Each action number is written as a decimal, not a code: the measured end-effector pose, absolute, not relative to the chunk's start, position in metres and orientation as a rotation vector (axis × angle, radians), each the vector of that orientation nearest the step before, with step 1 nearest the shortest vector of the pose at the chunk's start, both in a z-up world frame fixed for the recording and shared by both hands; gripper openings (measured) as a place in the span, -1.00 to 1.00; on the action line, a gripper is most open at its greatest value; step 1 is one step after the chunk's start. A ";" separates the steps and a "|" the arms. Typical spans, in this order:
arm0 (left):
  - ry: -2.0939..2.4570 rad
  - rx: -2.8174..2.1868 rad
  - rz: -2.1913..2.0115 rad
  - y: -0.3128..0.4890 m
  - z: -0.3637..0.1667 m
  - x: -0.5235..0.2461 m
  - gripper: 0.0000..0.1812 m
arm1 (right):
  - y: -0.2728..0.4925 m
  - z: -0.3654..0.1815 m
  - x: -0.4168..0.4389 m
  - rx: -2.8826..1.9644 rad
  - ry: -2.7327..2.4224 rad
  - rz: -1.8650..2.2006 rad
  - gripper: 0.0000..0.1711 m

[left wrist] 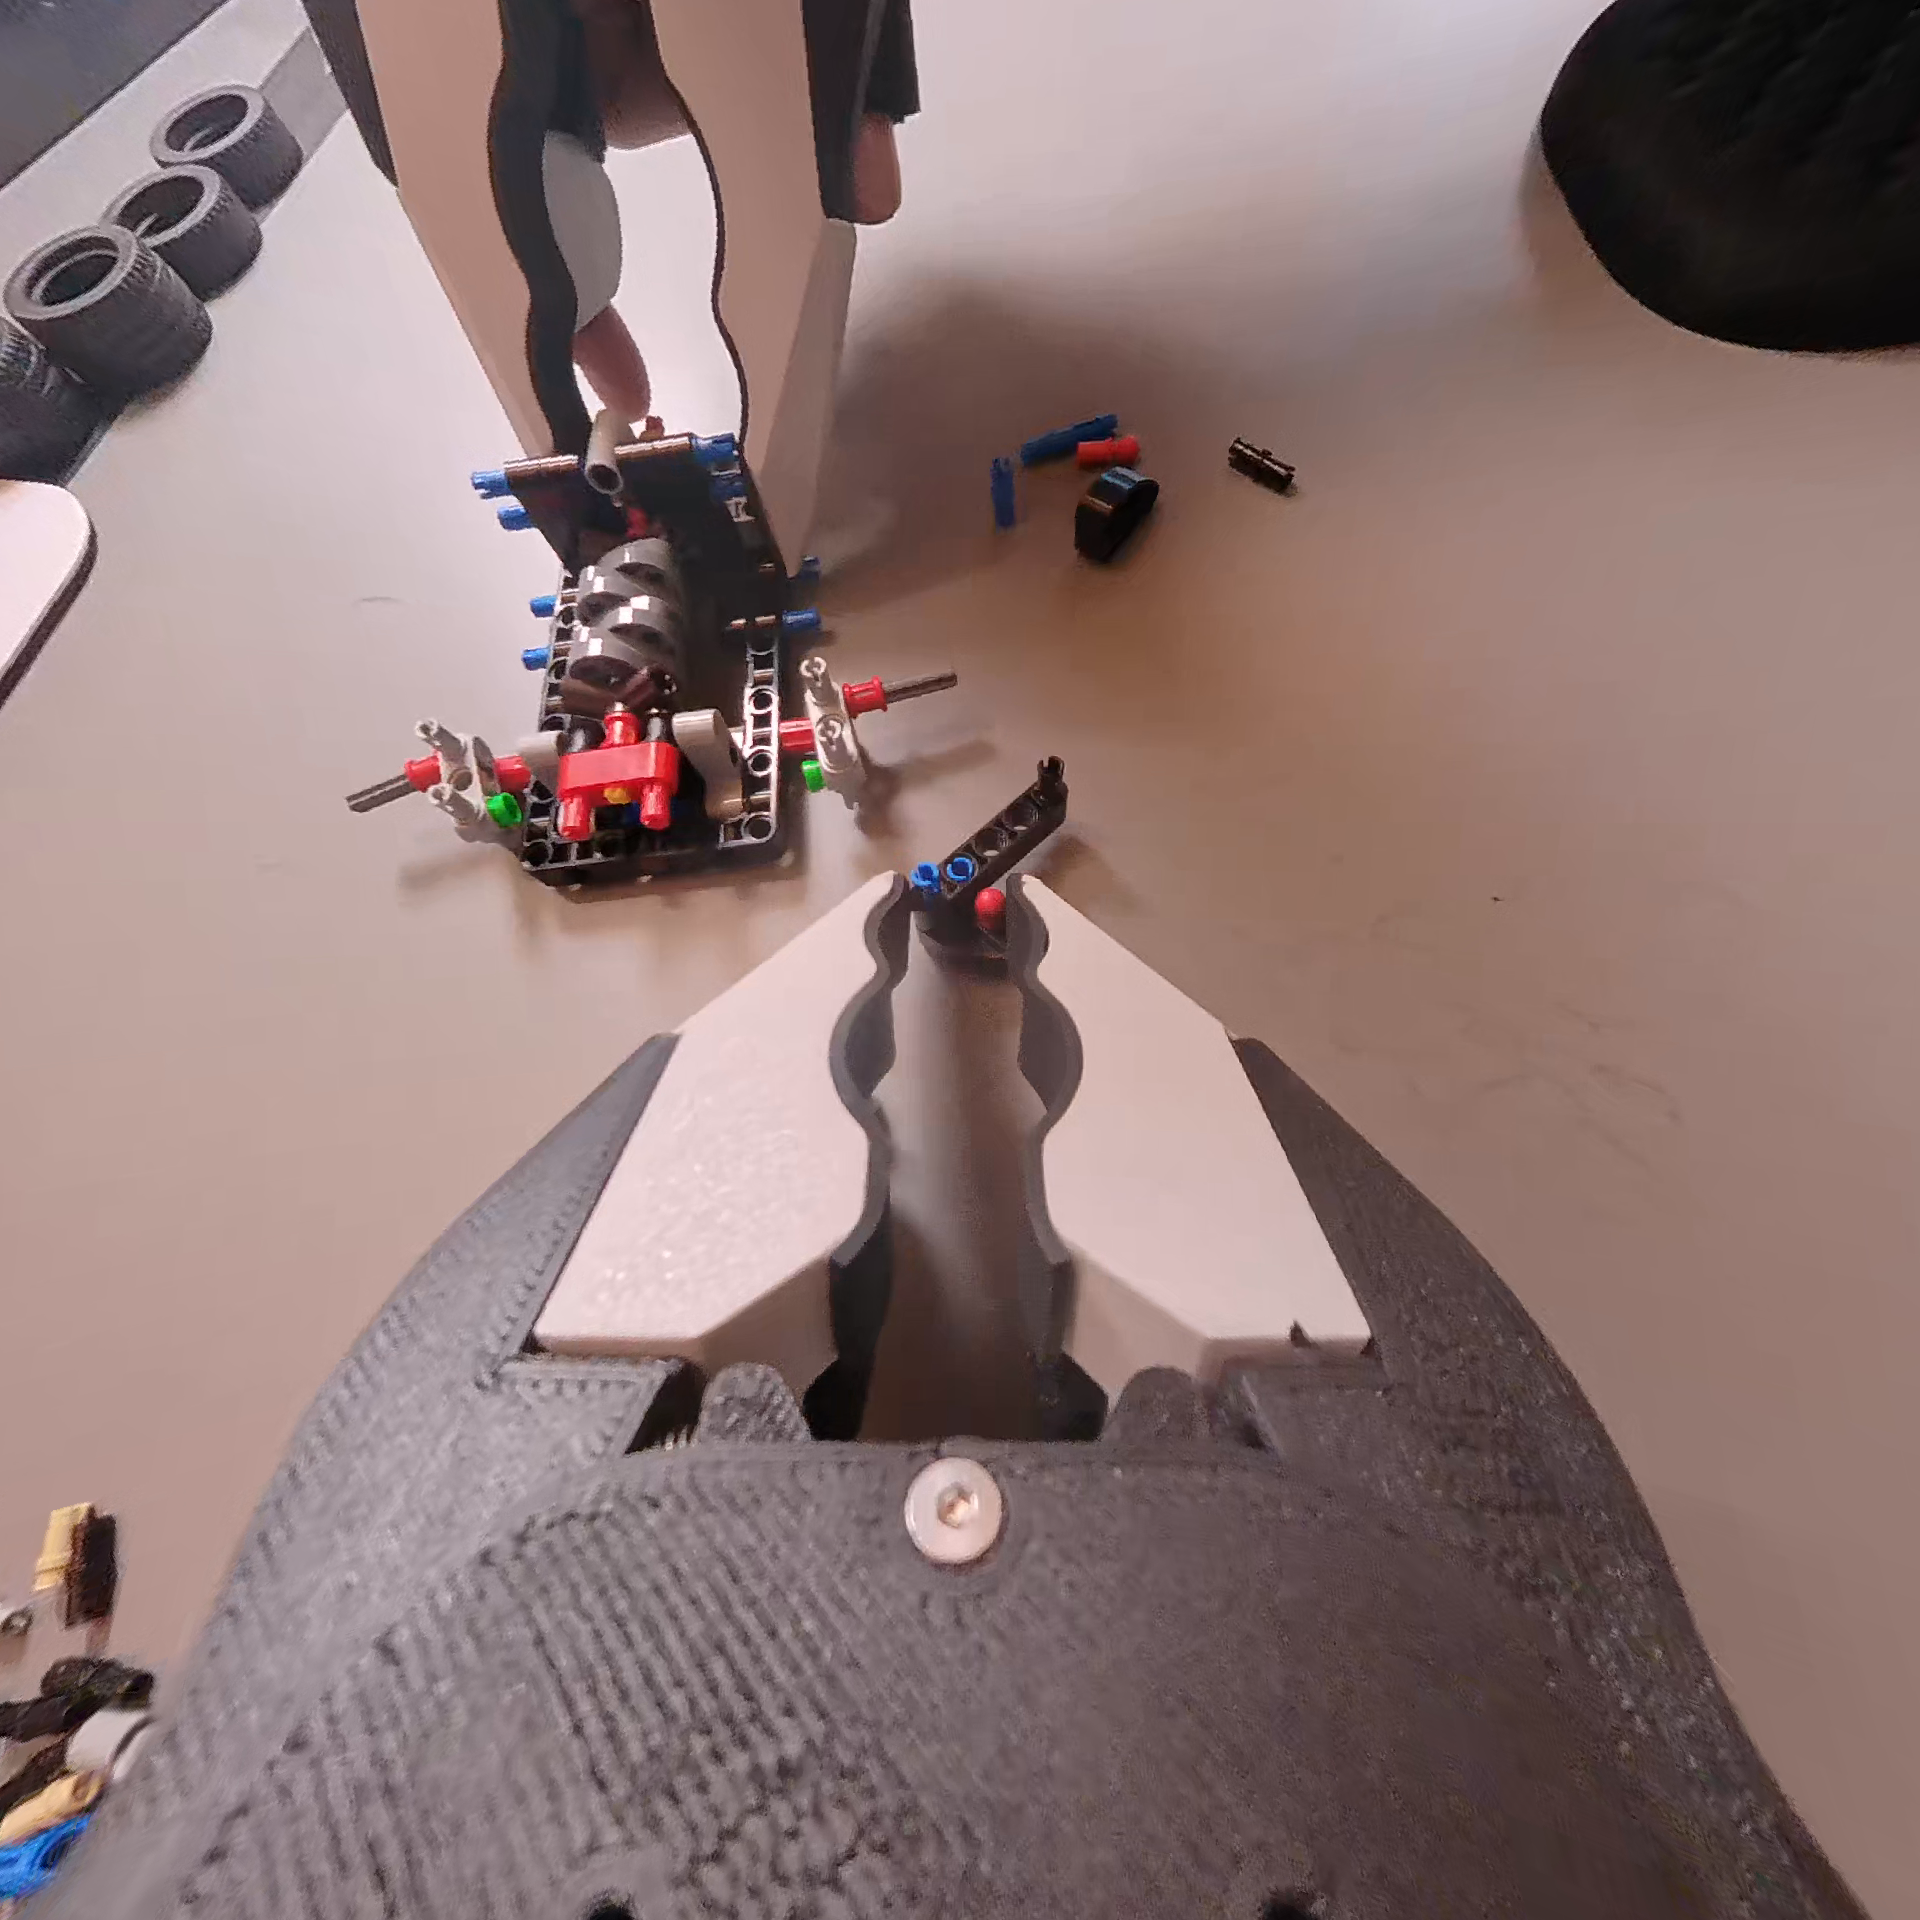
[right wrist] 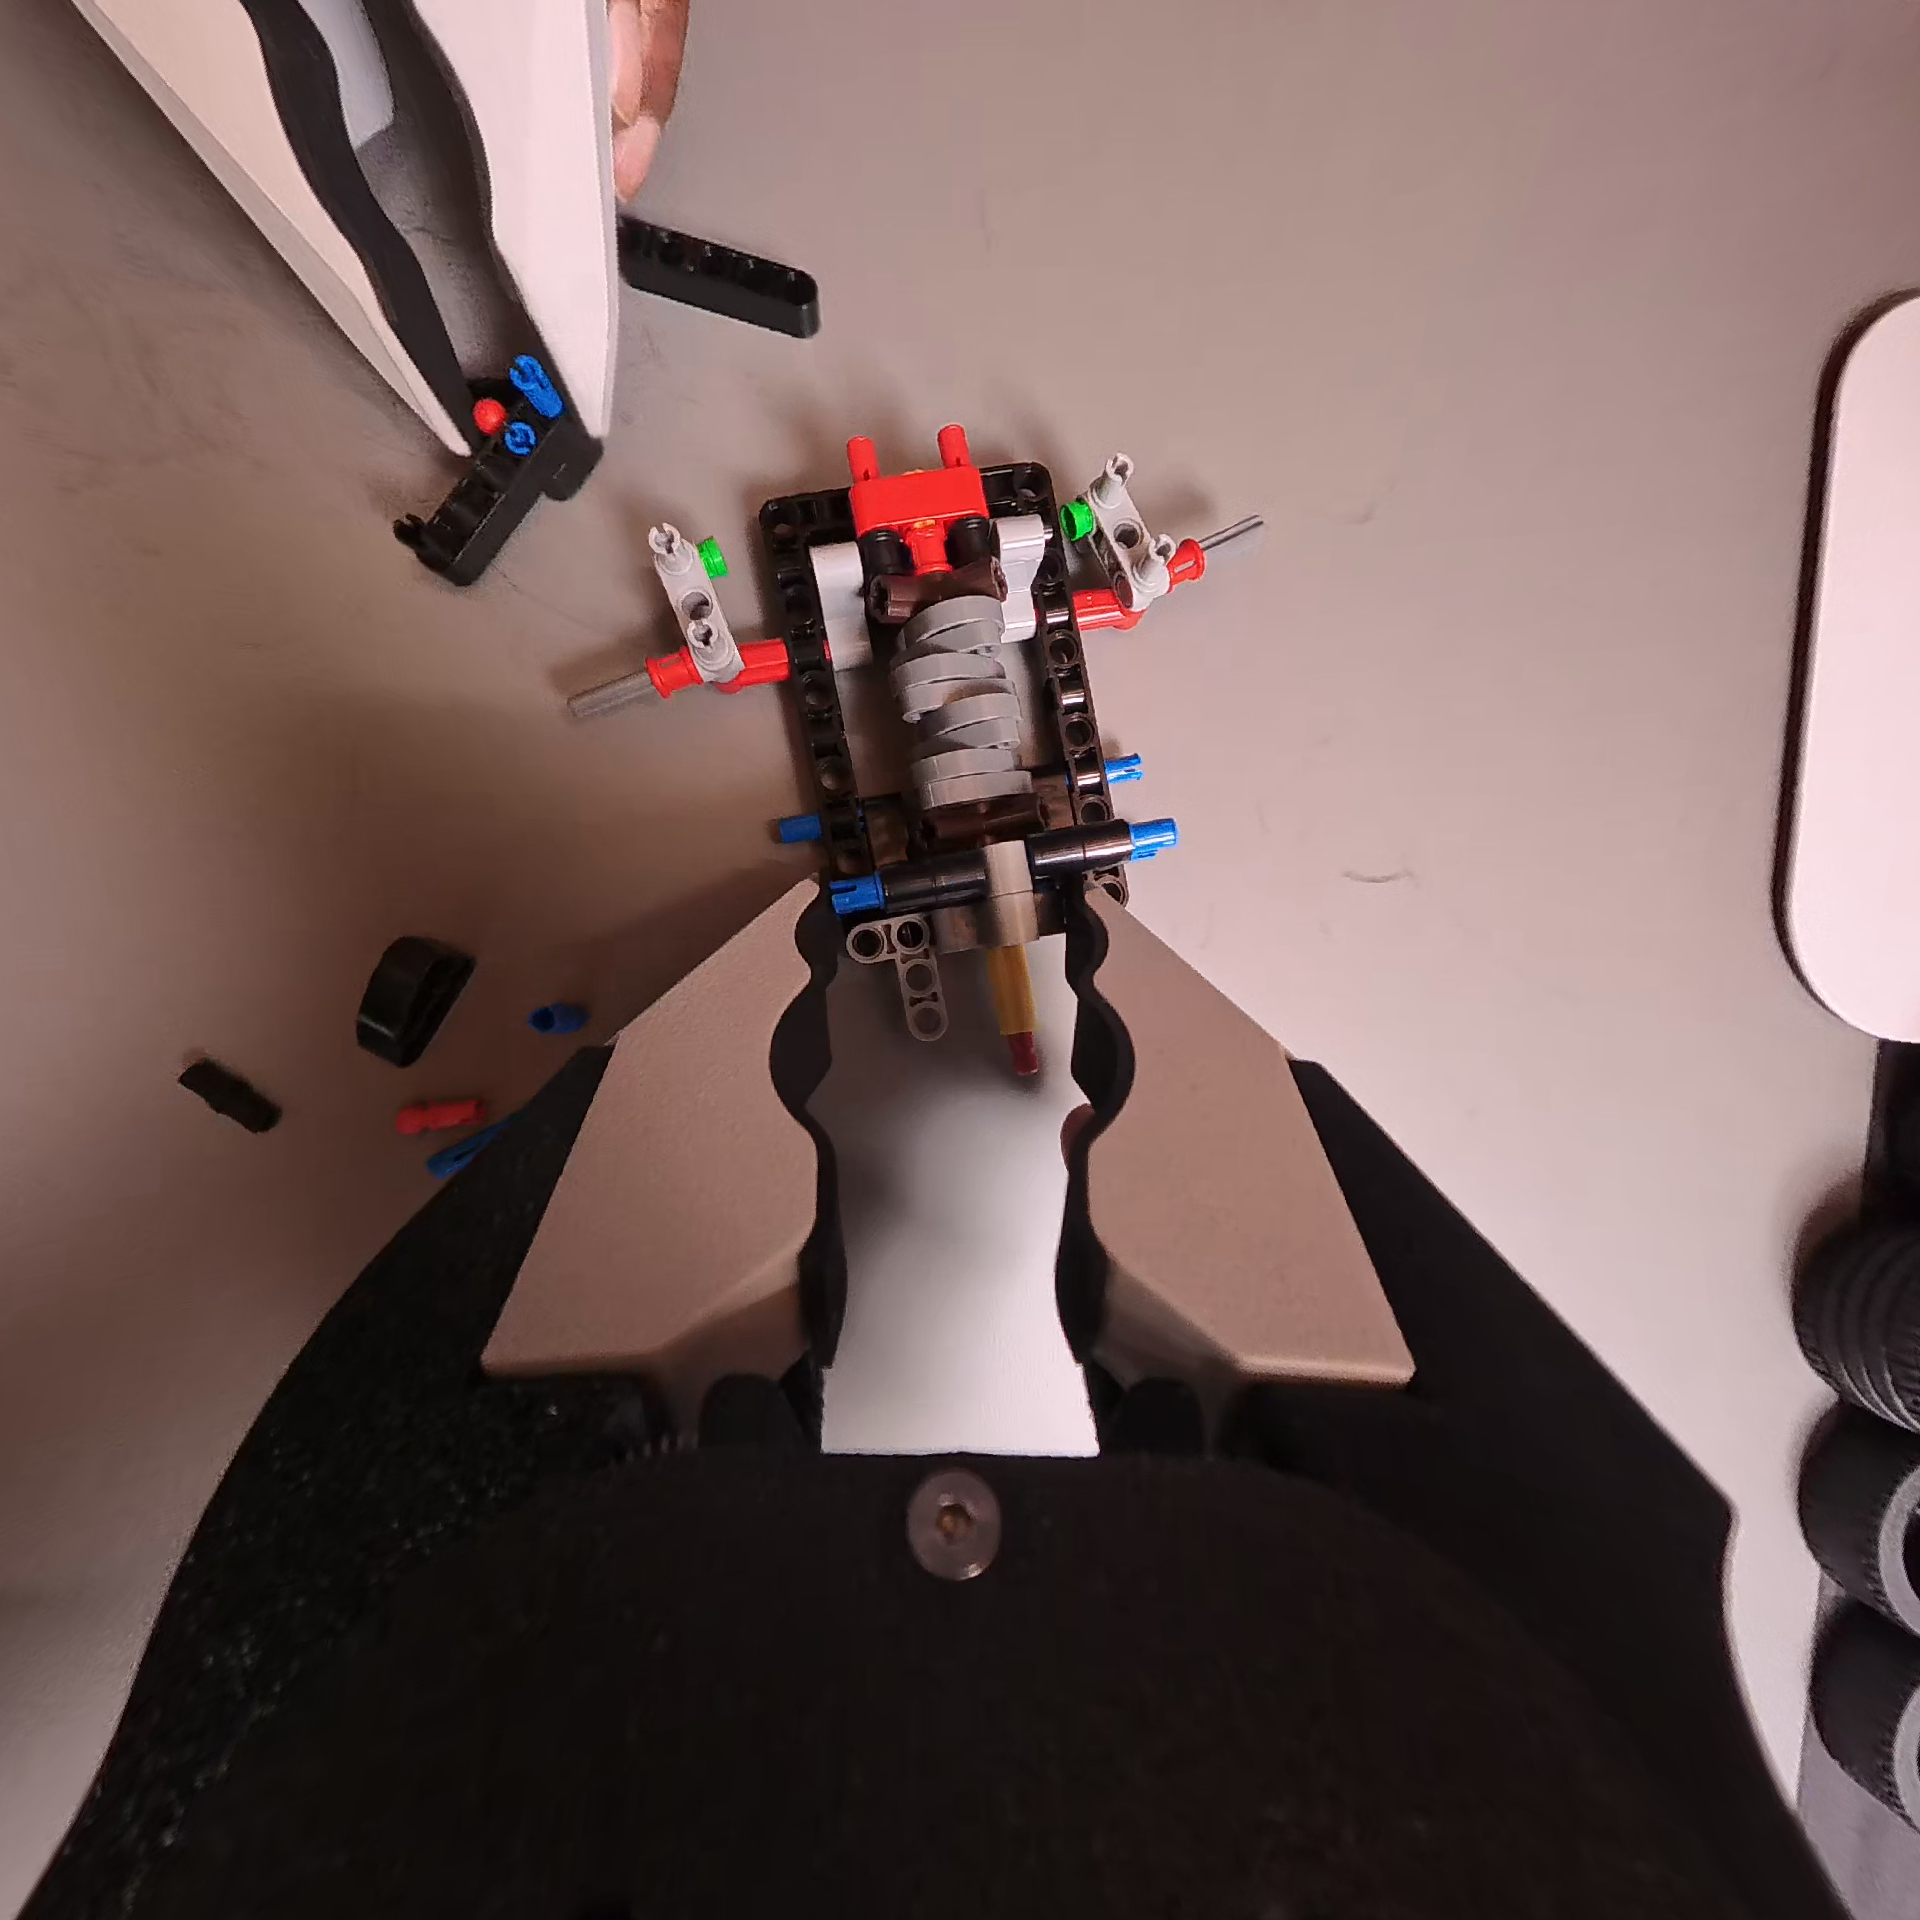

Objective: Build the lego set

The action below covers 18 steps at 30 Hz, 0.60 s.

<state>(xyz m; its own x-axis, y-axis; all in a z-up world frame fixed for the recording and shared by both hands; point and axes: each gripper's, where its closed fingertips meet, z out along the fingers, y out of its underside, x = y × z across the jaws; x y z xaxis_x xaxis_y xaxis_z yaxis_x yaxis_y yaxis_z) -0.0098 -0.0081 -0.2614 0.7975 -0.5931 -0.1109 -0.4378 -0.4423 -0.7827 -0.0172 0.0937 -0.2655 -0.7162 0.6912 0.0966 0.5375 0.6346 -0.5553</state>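
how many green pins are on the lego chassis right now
2. One green pin sits by the grey steering connector on one side of the chassis, the other green pin by the opposite connector. More may be hidden underneath.

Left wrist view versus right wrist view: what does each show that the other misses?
Only the left wrist view shows the mixed parts pile at its lower left. Only the right shows a loose black beam lying behind the left claw. Both show the chassis, held at one end by the right claw, the left claw's pinned black beam, the tyres and scattered pins.

Beige table carries lego chassis, loose pins, stacked tyres
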 end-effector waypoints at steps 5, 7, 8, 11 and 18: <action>0.760 -2.076 -0.234 -0.018 -0.254 -0.010 -0.82 | 0.085 -0.266 -0.015 -0.941 -2.594 0.737 -0.52; 0.744 -2.062 -0.251 -0.022 -0.249 -0.012 -0.82 | 0.080 -0.266 -0.012 -0.908 -2.620 0.739 -0.52; 0.732 -2.056 -0.265 -0.022 -0.246 -0.014 -0.83 | 0.077 -0.266 -0.011 -0.889 -2.635 0.733 -0.52; 0.691 -2.080 -0.299 -0.023 -0.248 -0.020 -0.82 | 0.078 -0.266 -0.008 -0.864 -2.666 0.677 -0.48; 0.688 -2.139 -0.221 -0.022 -0.261 -0.027 -0.82 | 0.101 -0.239 -0.007 -0.975 -2.523 0.603 -0.29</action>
